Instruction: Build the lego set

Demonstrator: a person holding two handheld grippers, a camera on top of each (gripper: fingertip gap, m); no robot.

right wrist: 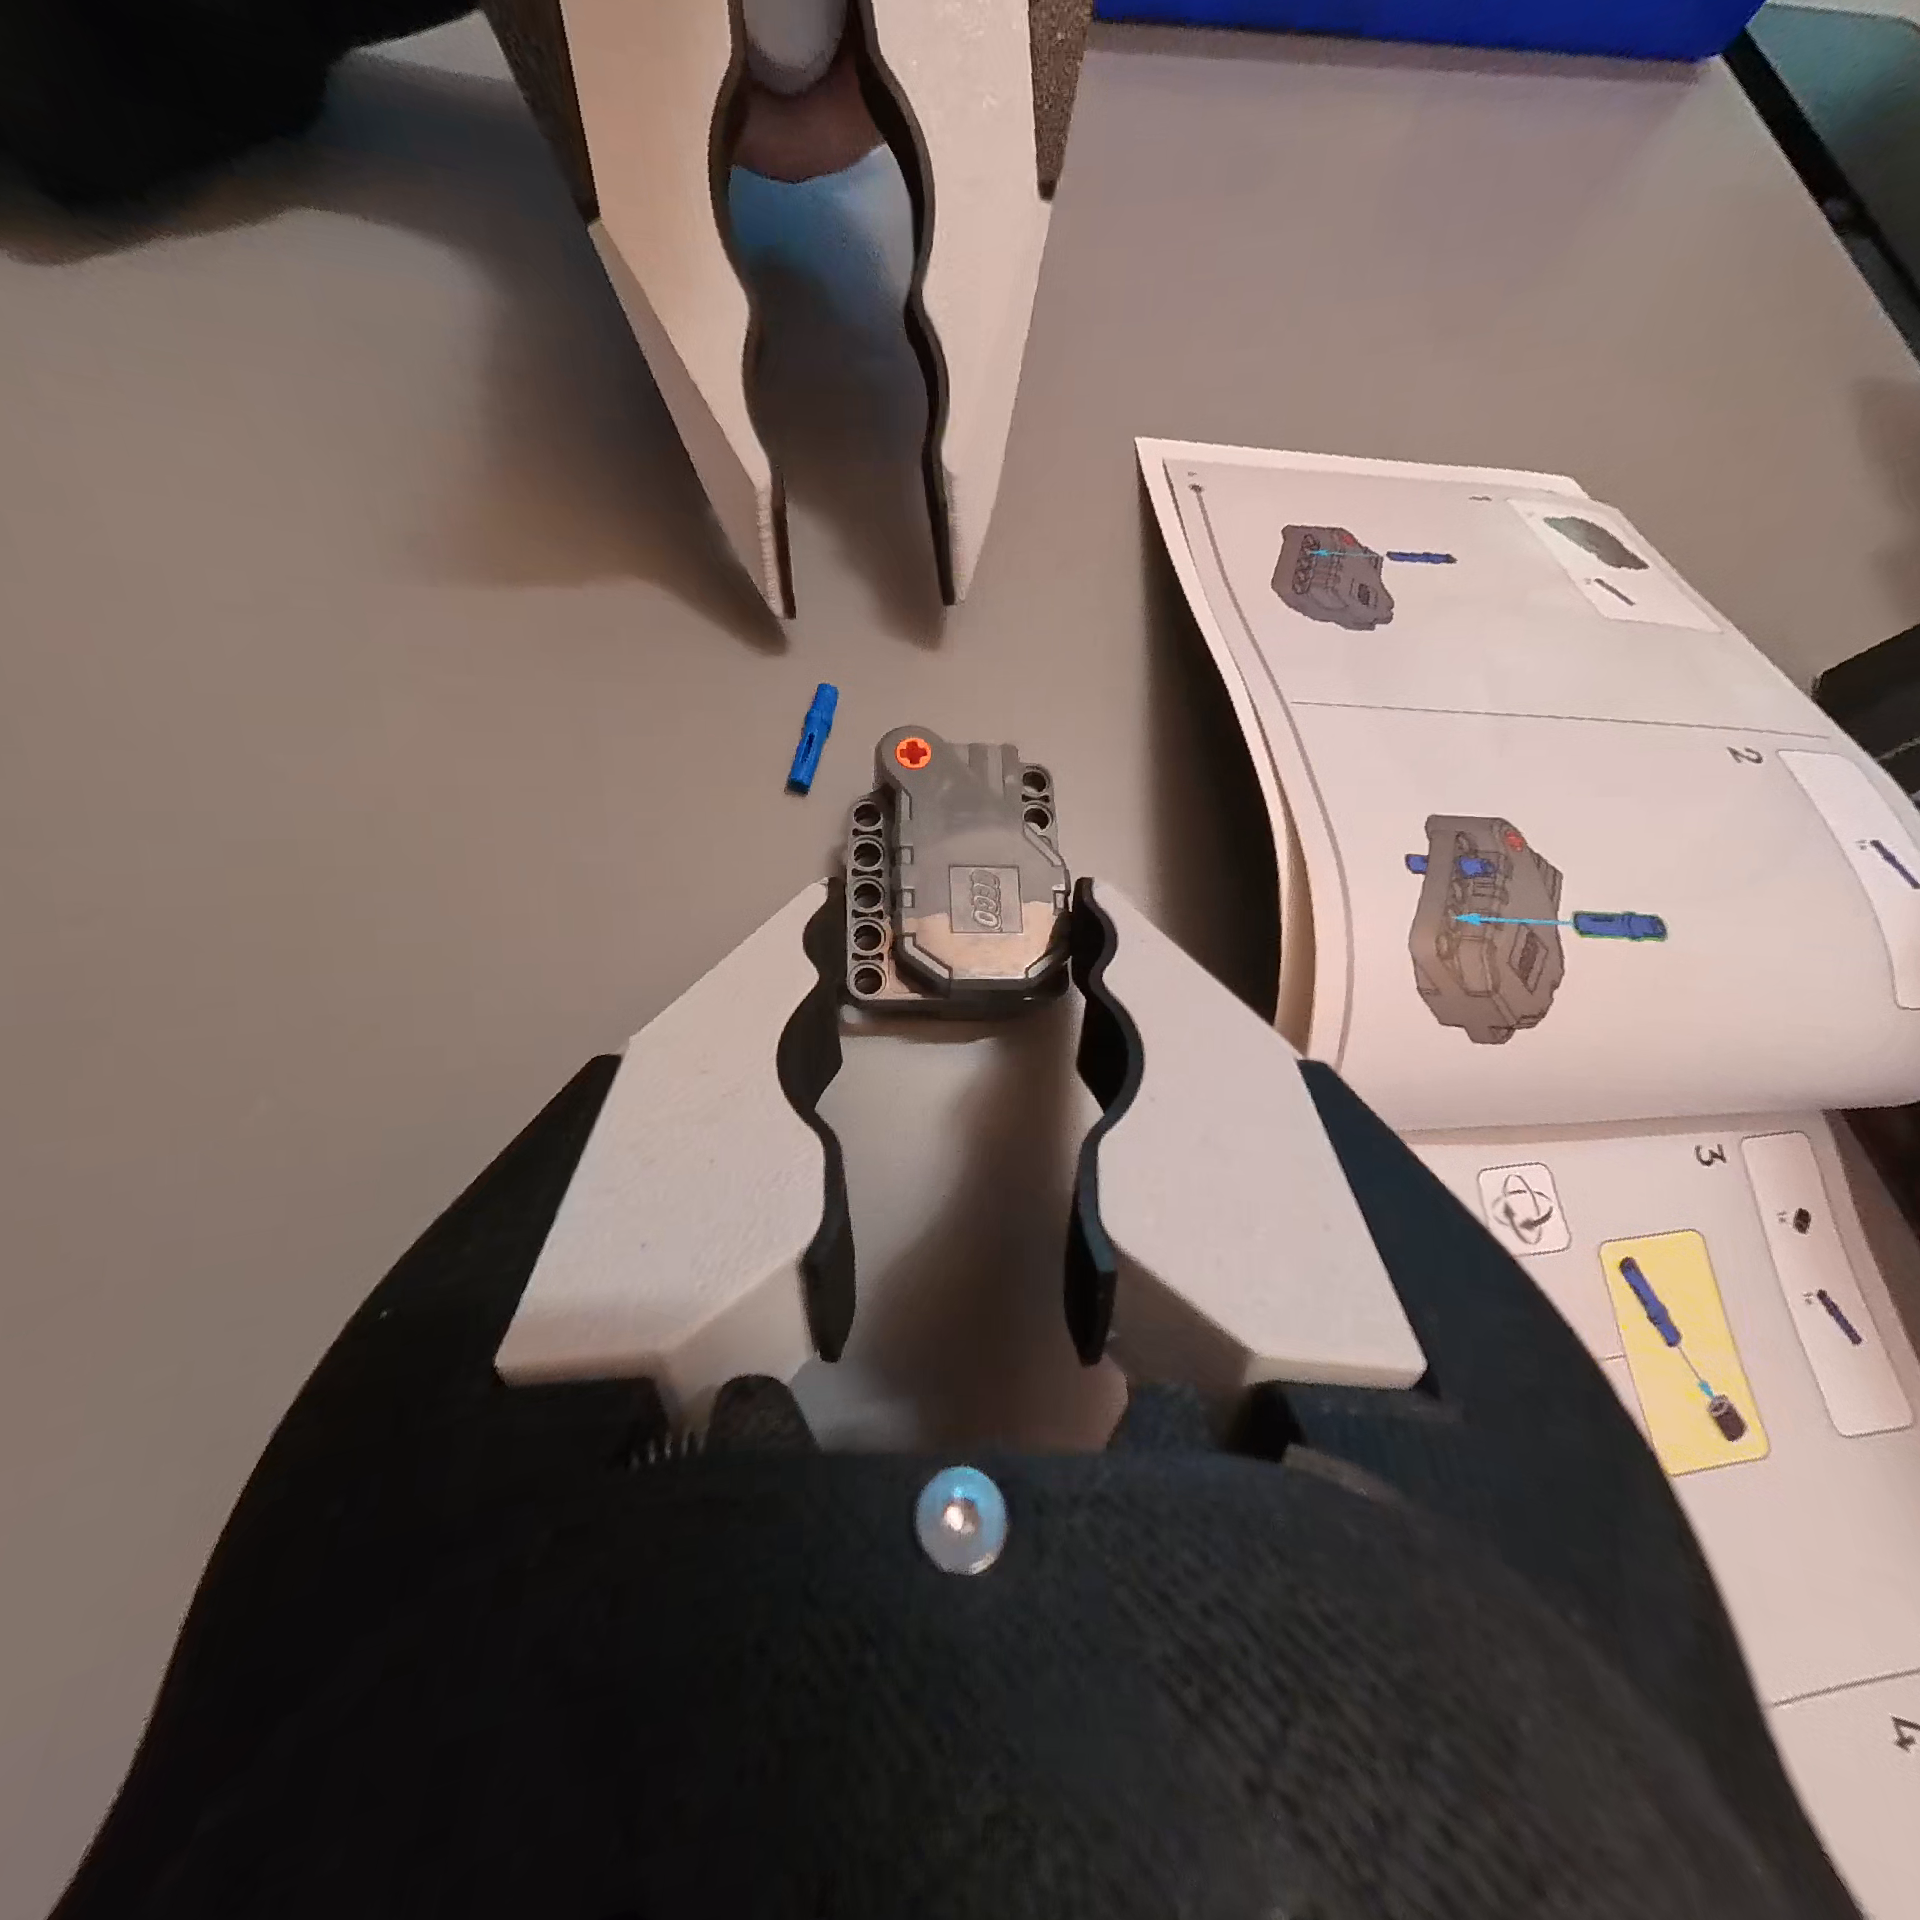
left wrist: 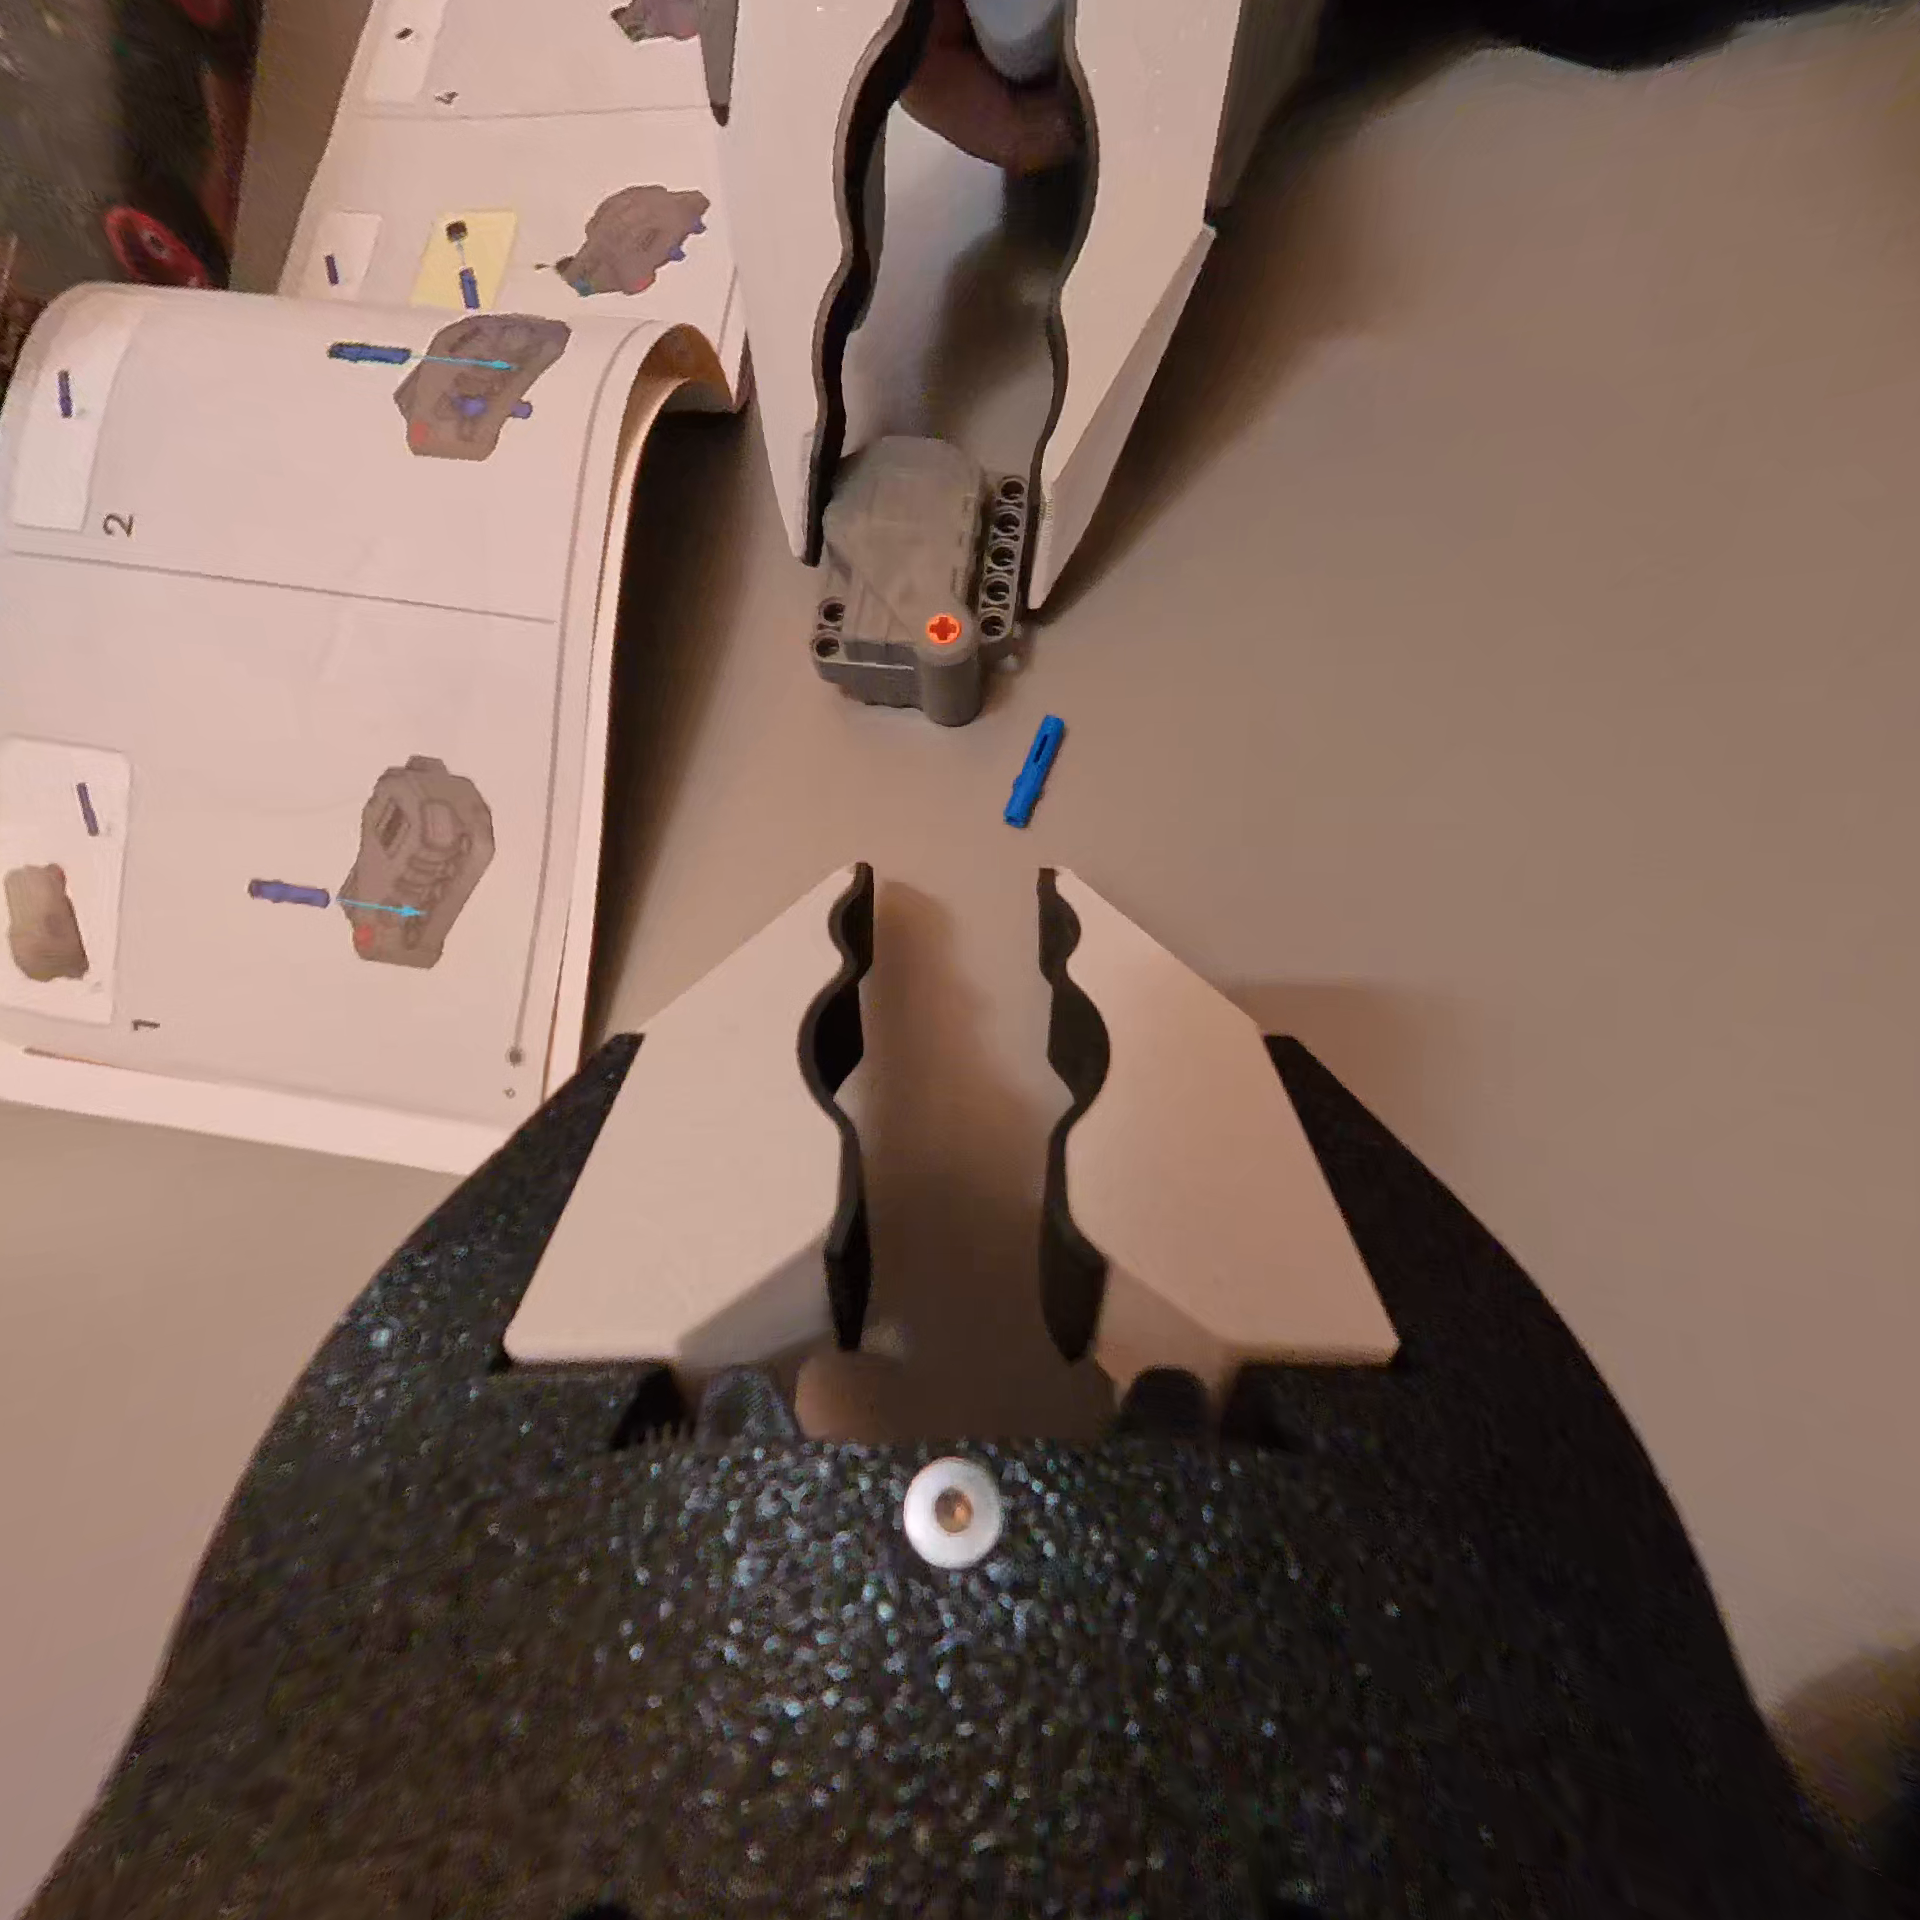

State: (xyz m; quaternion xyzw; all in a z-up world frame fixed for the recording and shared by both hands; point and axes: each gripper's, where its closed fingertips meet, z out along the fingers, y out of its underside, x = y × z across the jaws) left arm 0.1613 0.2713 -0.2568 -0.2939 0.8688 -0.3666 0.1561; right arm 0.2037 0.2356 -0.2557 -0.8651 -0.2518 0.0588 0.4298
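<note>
A grey lego motor (right wrist: 961, 883) with an orange cross hole lies on the grey table. My right gripper (right wrist: 954, 891) has its two fingertips against the sides of the motor's near end; the same grip shows from the far side in the left wrist view (left wrist: 928, 577), with the motor (left wrist: 909, 582) on the table. A small blue pin (left wrist: 1034, 771) lies loose beside the motor, also in the right wrist view (right wrist: 810, 740). My left gripper (left wrist: 954, 878) is open and empty, its tips just short of the pin; it shows opposite in the right wrist view (right wrist: 862, 608).
An open instruction booklet (left wrist: 312, 675) with curled pages lies left of the motor, and to the right in the right wrist view (right wrist: 1558, 779). A blue bin edge (right wrist: 1403, 16) is at the far side. Red parts (left wrist: 145, 244) lie beyond the booklet. The grippers' ends are close to 7 centimetres from one another.
</note>
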